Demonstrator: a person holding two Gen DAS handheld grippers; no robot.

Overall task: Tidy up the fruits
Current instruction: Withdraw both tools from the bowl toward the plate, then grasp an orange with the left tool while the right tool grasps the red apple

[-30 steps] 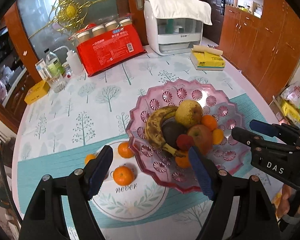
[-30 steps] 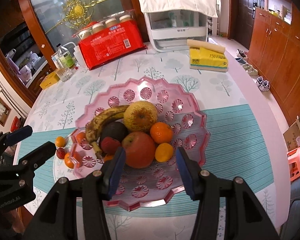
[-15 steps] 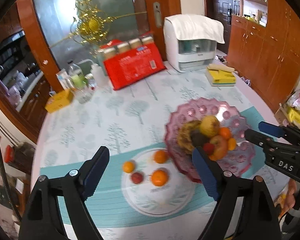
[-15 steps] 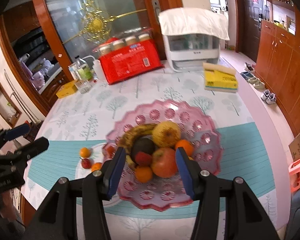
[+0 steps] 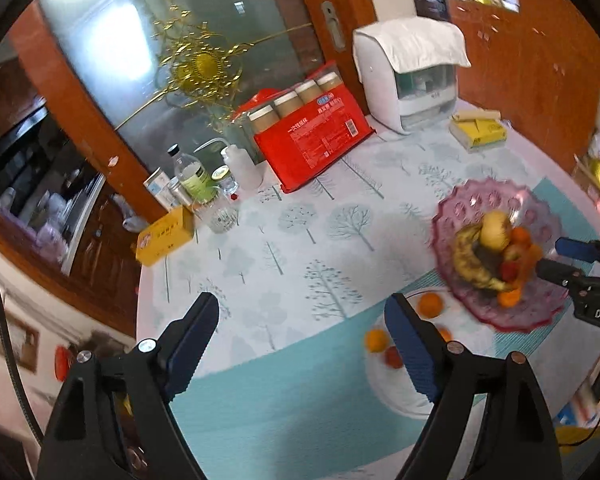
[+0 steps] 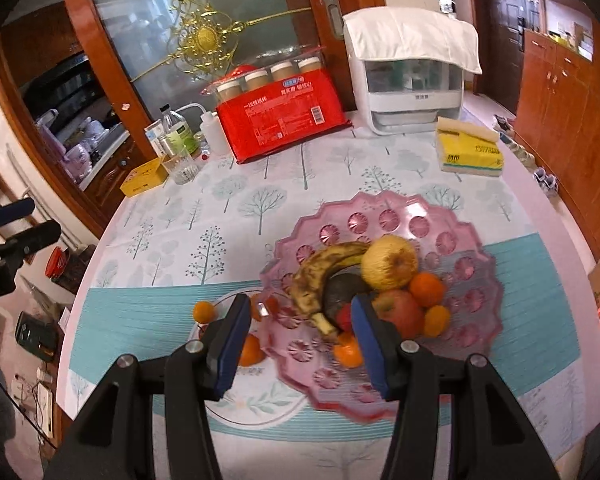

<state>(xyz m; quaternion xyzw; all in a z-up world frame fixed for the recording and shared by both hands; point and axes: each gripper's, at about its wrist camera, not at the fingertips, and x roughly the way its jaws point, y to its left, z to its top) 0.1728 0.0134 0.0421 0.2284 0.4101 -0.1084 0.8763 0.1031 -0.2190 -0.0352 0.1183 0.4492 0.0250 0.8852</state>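
Fruits (image 6: 380,280) heaped on pink dish (image 6: 452,224); left fingers (image 5: 204,332) wide, right fingers (image 6: 236,332) narrower, both empty.

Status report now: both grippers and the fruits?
Left gripper open, empty. Right gripper open, empty. Fruits split: pink dish, white plate. Nothing in the way.

the right gripper (image 6: 298,338) fills the lower middle of the frame, its blue-padded jaws apart with nothing between them. above them a pink scalloped fruit tray (image 6: 476,236) holds a spotted banana (image 6: 320,268), a yellow pear (image 6: 388,262), a red apple (image 6: 400,312) and tangerines. at lower left a white plate (image 6: 260,408) carries small oranges. the left gripper (image 6: 8,240) shows at the left edge.
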